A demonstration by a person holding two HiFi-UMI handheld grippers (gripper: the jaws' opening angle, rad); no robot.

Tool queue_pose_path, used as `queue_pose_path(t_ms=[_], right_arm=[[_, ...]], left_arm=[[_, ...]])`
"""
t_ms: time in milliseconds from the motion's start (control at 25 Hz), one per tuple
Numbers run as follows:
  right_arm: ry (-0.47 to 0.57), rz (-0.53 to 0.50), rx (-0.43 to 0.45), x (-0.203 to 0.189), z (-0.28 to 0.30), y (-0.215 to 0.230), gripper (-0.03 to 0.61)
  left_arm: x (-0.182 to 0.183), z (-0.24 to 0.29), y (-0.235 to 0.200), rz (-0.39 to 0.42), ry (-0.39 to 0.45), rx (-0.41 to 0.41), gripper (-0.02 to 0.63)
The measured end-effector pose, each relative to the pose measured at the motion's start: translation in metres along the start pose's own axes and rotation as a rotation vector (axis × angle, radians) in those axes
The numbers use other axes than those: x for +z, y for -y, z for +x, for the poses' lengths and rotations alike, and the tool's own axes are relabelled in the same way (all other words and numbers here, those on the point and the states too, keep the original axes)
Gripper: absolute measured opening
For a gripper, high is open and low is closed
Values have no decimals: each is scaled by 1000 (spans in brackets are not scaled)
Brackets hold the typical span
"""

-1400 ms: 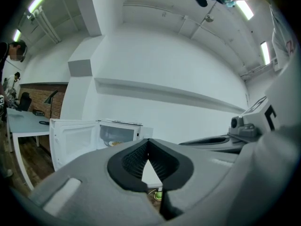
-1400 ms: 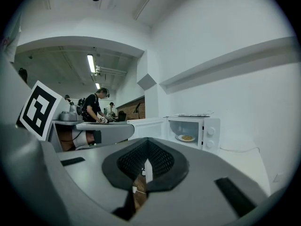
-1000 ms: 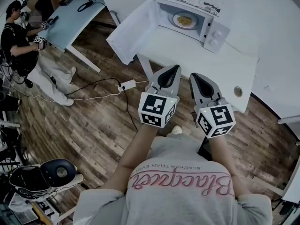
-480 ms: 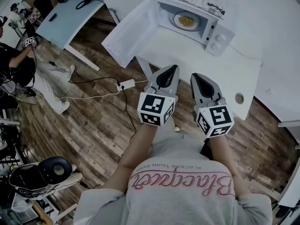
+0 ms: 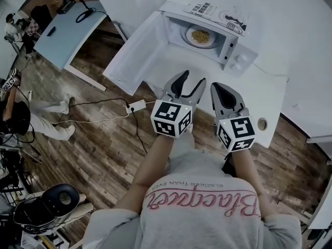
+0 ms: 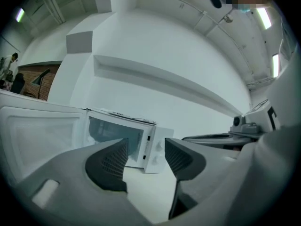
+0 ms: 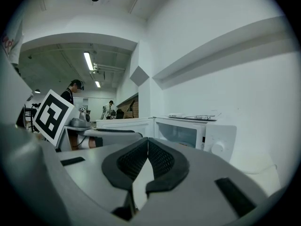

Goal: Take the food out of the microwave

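Note:
A white microwave [image 5: 207,27] stands on the white table [image 5: 254,82], its door [image 5: 136,48] swung open to the left. Inside lies a plate of yellow food [image 5: 200,36]. My left gripper [image 5: 189,81] hovers over the table's near edge in front of the open cavity; its jaws are opening with nothing between them. Just to its right, my right gripper [image 5: 218,88] is shut and empty. In the left gripper view the microwave [image 6: 141,142] shows between the spread jaws of the left gripper [image 6: 146,150]. The right gripper view has the right gripper [image 7: 147,144] closed, the microwave [image 7: 193,133] beyond it.
Papers [image 5: 218,8] lie on top of the microwave. The table has a cable hole [image 5: 261,123] near its front right. A power strip [image 5: 136,106] with cords lies on the wood floor. A grey-blue table [image 5: 67,30] and a person [image 5: 15,115] are at the left.
Both grippers have moved forward toward the microwave. The left jaws, shut before, now stand apart. The person at the left has shifted toward the picture's edge.

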State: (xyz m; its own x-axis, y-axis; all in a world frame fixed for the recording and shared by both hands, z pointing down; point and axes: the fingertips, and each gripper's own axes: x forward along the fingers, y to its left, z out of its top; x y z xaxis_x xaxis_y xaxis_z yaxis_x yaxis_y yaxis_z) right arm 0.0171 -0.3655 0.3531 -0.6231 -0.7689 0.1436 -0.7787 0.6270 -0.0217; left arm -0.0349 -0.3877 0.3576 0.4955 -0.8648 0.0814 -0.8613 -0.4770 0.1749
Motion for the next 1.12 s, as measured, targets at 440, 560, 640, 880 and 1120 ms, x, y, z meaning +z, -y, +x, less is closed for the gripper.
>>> queue_pose_path(t_ms=[440, 560, 640, 880, 1120], right_arm=[[-46, 14, -25, -1, 67, 48, 11], [-59, 18, -29, -3, 87, 55, 11], [-68, 20, -33, -5, 99, 59, 11], [-111, 30, -62, -20, 129, 76, 11], [-150, 52, -73, -37, 153, 84, 11]], left_arm=[[-1, 70, -61, -42, -35, 12, 232], [-15, 88, -83, -123, -77, 15, 232], [-27, 101, -100, -213, -105, 27, 232], [-60, 132, -137, -352, -185, 64, 232], [-90, 157, -168, -576, -217, 105, 233]])
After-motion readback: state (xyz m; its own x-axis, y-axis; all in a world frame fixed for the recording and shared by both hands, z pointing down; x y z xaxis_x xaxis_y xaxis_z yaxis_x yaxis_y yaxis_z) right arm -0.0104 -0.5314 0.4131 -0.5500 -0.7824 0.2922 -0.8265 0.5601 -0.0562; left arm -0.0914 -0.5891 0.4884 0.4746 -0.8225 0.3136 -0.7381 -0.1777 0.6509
